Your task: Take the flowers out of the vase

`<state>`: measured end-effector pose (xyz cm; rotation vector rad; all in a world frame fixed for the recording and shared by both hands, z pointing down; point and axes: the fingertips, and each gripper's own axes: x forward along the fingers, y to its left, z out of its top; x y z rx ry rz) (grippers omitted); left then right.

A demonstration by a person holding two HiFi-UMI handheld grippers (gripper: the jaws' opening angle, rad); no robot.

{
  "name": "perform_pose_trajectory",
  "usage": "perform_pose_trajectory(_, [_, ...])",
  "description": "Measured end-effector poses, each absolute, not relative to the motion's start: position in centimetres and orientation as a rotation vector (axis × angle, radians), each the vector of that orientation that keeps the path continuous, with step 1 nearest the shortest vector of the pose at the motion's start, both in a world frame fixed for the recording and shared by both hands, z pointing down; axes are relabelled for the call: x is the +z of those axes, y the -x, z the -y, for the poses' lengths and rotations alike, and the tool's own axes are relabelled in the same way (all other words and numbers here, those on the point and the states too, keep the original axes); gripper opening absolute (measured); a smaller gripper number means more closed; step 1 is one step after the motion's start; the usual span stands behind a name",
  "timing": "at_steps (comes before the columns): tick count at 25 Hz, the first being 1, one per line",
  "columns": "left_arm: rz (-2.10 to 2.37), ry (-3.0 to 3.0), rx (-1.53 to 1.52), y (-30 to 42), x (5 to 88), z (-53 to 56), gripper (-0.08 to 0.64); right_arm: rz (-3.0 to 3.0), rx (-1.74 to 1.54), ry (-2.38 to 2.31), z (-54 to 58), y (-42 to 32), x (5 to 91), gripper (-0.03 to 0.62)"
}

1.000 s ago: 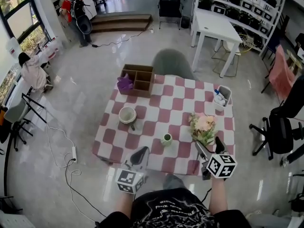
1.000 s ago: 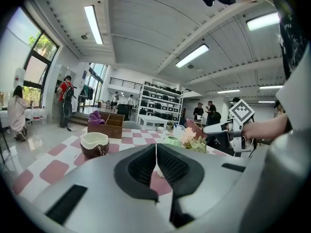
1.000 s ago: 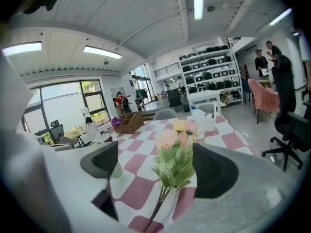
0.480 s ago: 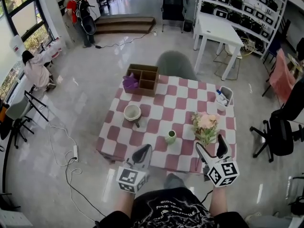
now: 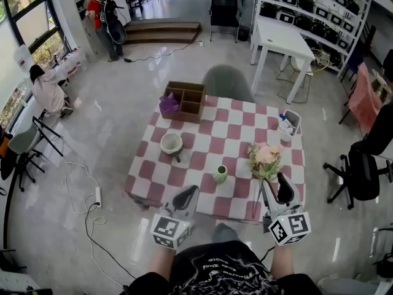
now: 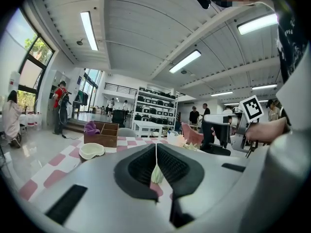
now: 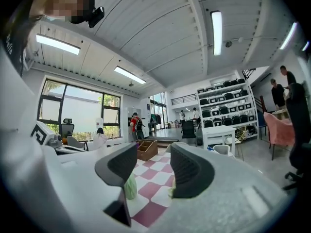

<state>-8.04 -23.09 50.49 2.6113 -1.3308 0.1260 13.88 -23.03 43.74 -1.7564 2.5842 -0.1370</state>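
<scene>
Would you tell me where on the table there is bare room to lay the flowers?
The widest bare patch of the checked cloth lies mid-table, bordered by the wooden box, the bowl, the green cup and the flowers. The near-left corner, in front of the bowl, is free too. The right side is crowded: flowers and white bin.

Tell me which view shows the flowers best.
The head view: the flowers show whole from above, on the table. The left gripper view catches them small and distant; the right gripper view shows barely a pale sliver.
</scene>
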Motion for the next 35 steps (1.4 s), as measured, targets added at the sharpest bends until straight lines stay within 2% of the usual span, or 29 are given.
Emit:
perform_pose_trajectory(6, [1.33,-2.623,0.109,7.4,50.0,22.7,0.015,-2.579,-0.126,1.777,22.4,-14.1,43.7,0.148])
perform_pose_trajectory(11, [1.324,-2.617,0.076,6.9,49.8,22.4,0.015,-2.611,-0.12,1.813,22.3,-14.0,44.3,0.118])
perform_pose_trajectory(14, [1.325,-2.62,0.042,7.0,49.4,22.4,0.015,-2.618,-0.103,1.877,22.4,-14.2,44.8,0.035])
perform_pose_trajectory(17, [1.327,-2.628,0.032,7.0,49.2,22.3,0.015,-2.627,-0.088,1.905,22.4,-14.3,45.0,0.008])
perform_pose_trajectory(35, [1.335,-2.653,0.097,7.4,49.7,21.6,0.015,-2.618,-0.083,1.967,21.4,-14.1,46.6,0.005])
